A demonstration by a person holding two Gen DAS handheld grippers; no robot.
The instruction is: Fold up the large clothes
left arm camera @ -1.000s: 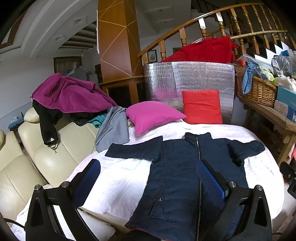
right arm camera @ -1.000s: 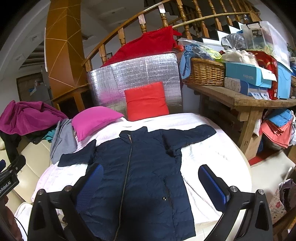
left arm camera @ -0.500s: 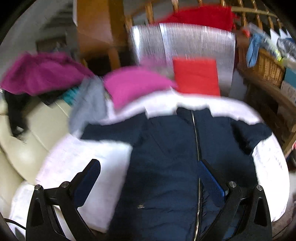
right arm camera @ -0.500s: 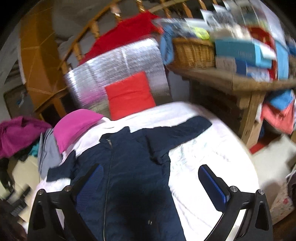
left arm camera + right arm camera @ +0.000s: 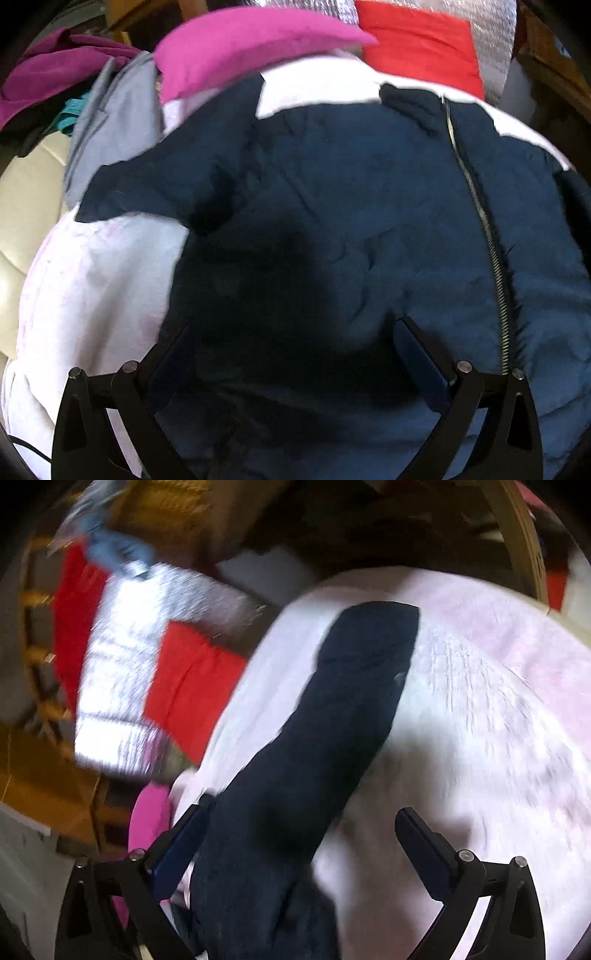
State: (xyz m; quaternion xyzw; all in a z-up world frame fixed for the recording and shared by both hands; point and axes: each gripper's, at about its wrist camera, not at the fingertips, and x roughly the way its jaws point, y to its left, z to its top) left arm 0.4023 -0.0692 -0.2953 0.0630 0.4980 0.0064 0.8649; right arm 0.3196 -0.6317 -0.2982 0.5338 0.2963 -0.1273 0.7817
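On white-covered surface [image 5: 92,280]: jacket [image 5: 351,221] spread flat, zip up. Rt gripper [image 5: 303,845] spread wide, empty, over sleeve [image 5: 347,709] running lengthwise away from fingers; lt gripper [image 5: 291,362] likewise, over body.

I see the navy padded jacket [image 5: 351,229] lying flat, front up and zipped, on the white bed cover [image 5: 92,288], collar toward the far edge. One sleeve [image 5: 332,720] stretches straight out toward the cover's right edge.
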